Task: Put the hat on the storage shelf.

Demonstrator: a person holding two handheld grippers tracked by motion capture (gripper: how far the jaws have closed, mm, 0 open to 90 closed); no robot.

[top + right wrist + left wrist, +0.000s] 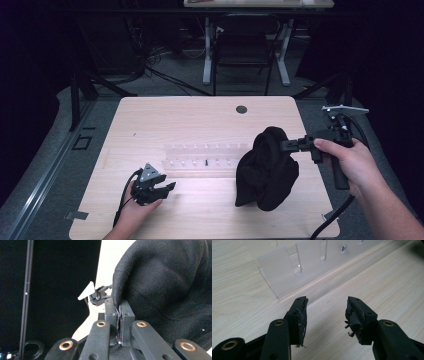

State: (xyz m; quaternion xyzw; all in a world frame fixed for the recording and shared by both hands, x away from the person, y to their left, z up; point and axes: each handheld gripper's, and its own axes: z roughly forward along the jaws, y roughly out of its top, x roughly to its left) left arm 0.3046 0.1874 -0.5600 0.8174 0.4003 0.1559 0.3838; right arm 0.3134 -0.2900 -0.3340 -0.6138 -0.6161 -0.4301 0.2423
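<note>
A black cloth (266, 170) hangs bunched at the table's right side, its lower end resting on the wood. My right gripper (286, 145) is shut on its upper edge and holds it up; in the right gripper view the jaws pinch a fold of the black cloth (162, 282) at the right gripper (119, 307). My left gripper (167, 189) rests low near the front left of the table, open, with nothing between its jaws. In the left gripper view the left gripper (327, 307) points at bare wood just short of a clear acrylic rack (294, 270).
The clear acrylic rack (202, 159) with slots lies across the middle of the wooden table (150, 120), left of the cloth. A cable hole (241, 109) sits near the far edge. A chair (243, 50) and another table's legs stand beyond.
</note>
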